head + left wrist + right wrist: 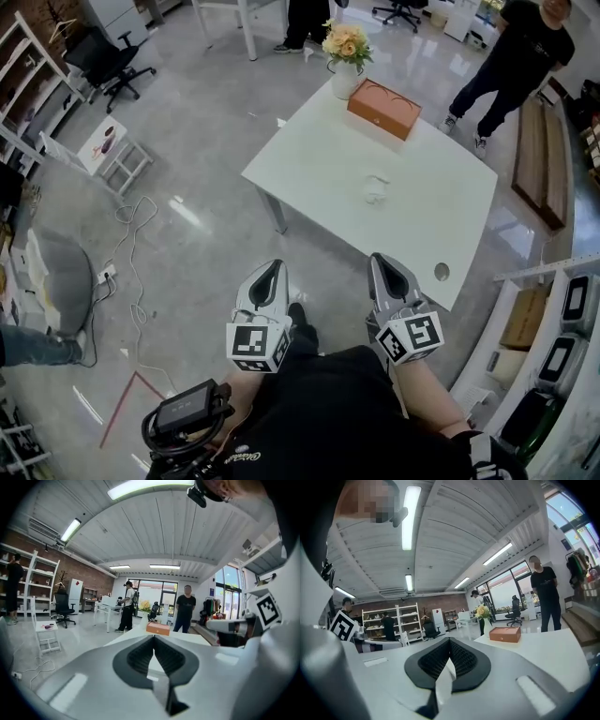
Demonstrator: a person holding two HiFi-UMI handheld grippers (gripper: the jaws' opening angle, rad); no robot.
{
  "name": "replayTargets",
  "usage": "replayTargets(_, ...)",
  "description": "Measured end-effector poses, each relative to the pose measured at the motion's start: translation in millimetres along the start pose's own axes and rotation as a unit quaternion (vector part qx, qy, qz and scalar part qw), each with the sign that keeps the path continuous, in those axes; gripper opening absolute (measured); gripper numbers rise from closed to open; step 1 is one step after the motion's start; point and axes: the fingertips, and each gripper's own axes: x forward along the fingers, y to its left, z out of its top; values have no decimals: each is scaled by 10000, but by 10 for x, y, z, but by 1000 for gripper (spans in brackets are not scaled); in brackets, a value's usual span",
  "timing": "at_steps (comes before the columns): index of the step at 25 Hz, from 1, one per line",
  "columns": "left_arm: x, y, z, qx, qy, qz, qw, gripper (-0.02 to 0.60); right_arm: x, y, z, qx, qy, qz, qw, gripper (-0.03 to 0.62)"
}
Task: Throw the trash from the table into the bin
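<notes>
1. White on white is the main hazard. The trash [377,187] is a small pale crumple on the glossy white table [431,225]. Its edges are easy to misjudge, so jaws could close beside it or skid it across the top.
2. It looks light and loosely scrunched, perhaps paper or film. I judge a pinch would flatten it rather than meet resistance, and a weak hold could let it drop to the floor.
3. It lies near the table's middle, at the centre of the head view, well apart from the box [383,108] and vase [345,80] at the table's upper end.
4. The left gripper [272,272] and right gripper [382,267] are low in the frame, short of the table. Both have their jaws together with nothing gripped, so they must part before any grab.
5. No bin can be picked out with certainty, so the carry could go astray.
</notes>
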Motion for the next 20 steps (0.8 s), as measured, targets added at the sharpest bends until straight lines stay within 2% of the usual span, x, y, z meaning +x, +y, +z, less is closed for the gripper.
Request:
replayTargets(4,460,231,87,-90,170,-130,9997,9,437,-200,55,26,107,-220,9997,1)
replayTargets(11,1061,255,112,-194,391,-236,9988,9,796,-677,-21,151,360,-407,9984,0)
replayTargets(15,1328,257,23,-320,574,-293,9974,9,1011,-829,-109,148,522,-424,9976,0)
replayTargets(20,1601,235,-165,-393,840,-383,9950,9,1206,-980,-408,229,920,-490,9943,0)
